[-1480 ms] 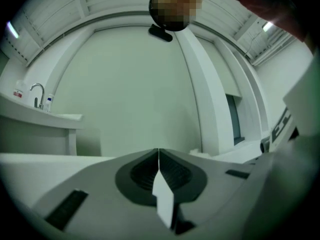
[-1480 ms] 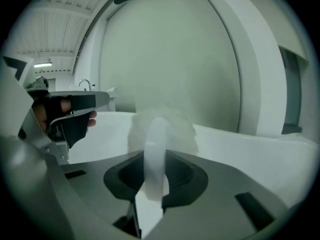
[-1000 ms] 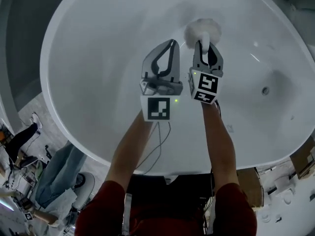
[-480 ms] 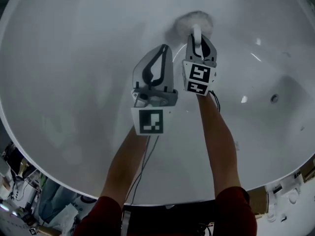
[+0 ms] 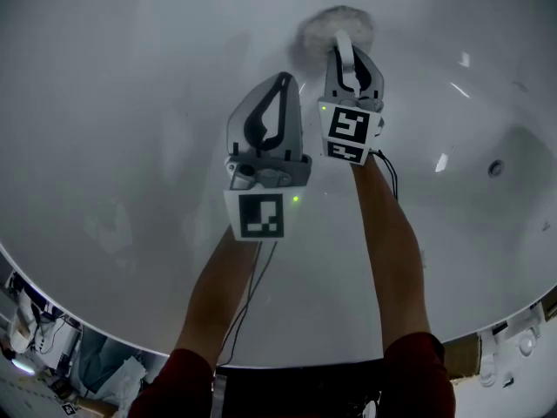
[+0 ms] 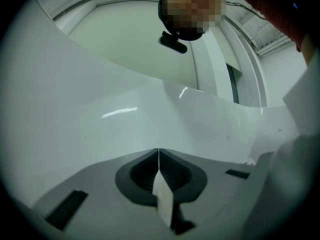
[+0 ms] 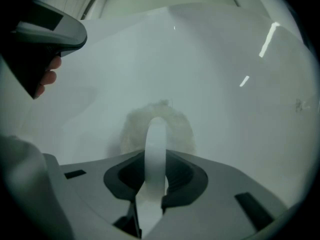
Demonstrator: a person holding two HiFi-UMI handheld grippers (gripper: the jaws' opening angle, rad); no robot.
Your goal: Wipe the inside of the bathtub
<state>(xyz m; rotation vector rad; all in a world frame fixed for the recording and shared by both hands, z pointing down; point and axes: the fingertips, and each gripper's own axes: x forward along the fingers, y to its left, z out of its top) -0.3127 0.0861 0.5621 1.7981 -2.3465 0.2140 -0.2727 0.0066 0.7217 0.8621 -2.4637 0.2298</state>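
The white bathtub (image 5: 130, 103) fills the head view. My right gripper (image 5: 345, 46) is shut on the white looped handle (image 7: 156, 149) of a fluffy round wiping pad (image 5: 335, 26). The pad is pressed flat against the tub's inner wall, and its fuzzy rim (image 7: 180, 129) shows around the handle in the right gripper view. My left gripper (image 5: 283, 78) hovers just left of the right one, shut, its jaws (image 6: 158, 151) meeting in a thin line with nothing gripped, clear of the tub surface. It also shows at the upper left of the right gripper view (image 7: 50, 34).
The drain (image 5: 496, 168) lies at the right of the tub floor. The tub's near rim (image 5: 287, 360) curves across the bottom of the head view. Floor clutter (image 5: 52, 355) sits beyond it at lower left. Thin cables (image 5: 252, 294) hang from the grippers along the forearms.
The head view has closed in on the tub. The right gripper has slid the pad a little up and to the left along the wall, and the left gripper has followed beside it.
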